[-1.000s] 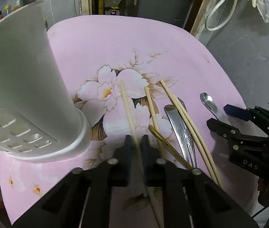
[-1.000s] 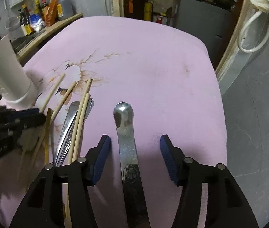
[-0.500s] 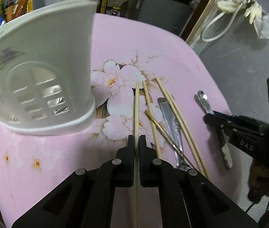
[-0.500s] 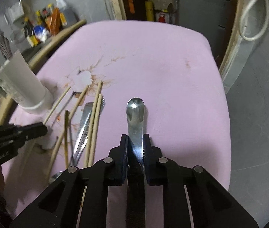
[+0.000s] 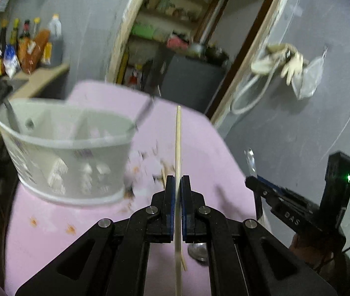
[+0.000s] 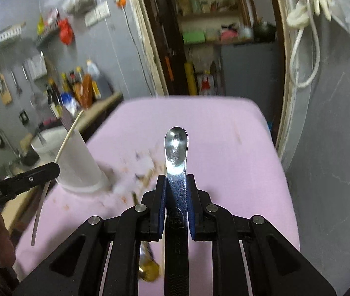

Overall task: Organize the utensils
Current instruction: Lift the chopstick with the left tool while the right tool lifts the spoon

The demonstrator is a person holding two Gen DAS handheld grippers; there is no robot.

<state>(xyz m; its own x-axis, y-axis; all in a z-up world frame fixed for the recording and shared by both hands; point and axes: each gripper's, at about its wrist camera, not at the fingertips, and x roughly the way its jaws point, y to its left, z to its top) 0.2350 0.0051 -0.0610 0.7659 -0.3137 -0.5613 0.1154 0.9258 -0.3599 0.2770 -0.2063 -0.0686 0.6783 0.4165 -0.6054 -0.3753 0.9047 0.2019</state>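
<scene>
My left gripper [image 5: 178,181] is shut on a pale wooden chopstick [image 5: 178,143] and holds it lifted, pointing forward, to the right of the white utensil holder [image 5: 71,157]. The holder stands on the pink floral table [image 5: 199,148] and has a metal utensil [image 5: 12,116] in it. My right gripper [image 6: 176,180] is shut on a steel spoon [image 6: 175,145], raised above the table. The right gripper also shows in the left wrist view [image 5: 256,182]; the left gripper [image 6: 51,170], its chopstick [image 6: 66,138] and the holder [image 6: 76,162] show in the right wrist view.
More utensils lie on the table under the grippers, partly hidden: a spoon bowl [image 5: 198,251] and a gold piece [image 6: 150,271]. Bottles [image 5: 27,46] stand on a counter at the left. A doorway with shelves [image 6: 212,37] is behind the table.
Both grippers have lifted off the table with their loads, the chopstick and the spoon. The views have tilted up and the holder's open top now shows.
</scene>
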